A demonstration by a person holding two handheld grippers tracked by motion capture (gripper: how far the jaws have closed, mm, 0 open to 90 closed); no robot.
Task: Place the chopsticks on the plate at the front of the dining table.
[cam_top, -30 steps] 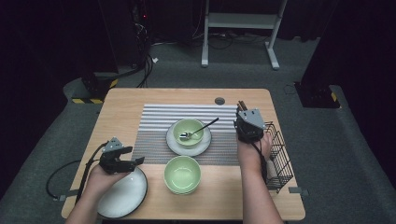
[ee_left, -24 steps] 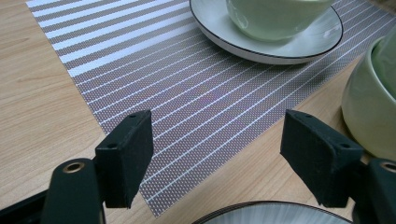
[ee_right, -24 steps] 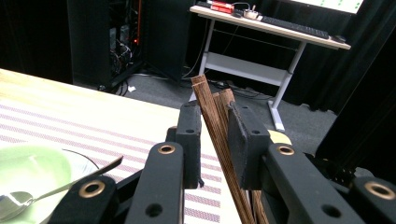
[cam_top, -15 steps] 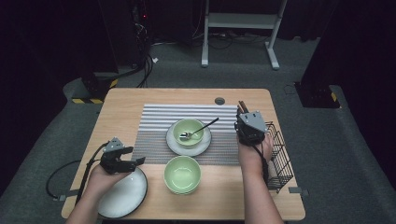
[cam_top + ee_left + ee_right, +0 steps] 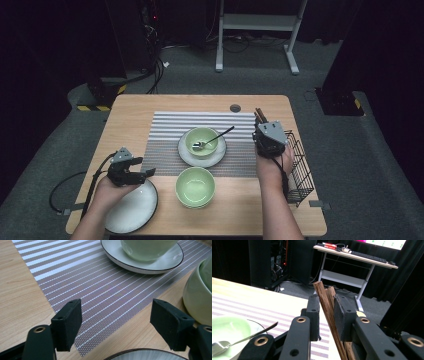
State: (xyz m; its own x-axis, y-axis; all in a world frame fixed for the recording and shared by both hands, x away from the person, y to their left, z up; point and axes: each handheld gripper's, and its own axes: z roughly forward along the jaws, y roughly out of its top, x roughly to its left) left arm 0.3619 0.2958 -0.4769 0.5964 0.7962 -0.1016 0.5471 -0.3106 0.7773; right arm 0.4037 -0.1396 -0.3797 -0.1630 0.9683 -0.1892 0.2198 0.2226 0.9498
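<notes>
Right gripper (image 5: 325,315) fingers clenched on brown wooden chopsticks (image 5: 327,305), just beside black wire basket (image 5: 298,165); left gripper (image 5: 122,325) fingers released, empty, well left of basket.

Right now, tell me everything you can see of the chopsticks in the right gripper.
The chopsticks are a pair of brown sticks with a streaked wood grain and square-cut tops. They stand nearly upright, tilted slightly, side by side and touching, clamped between the pads of the right gripper, with their top ends sticking out above the jaws. Their lower ends are hidden behind the gripper body. From above, the tips show at the mat's right edge, next to the wire basket.
</notes>
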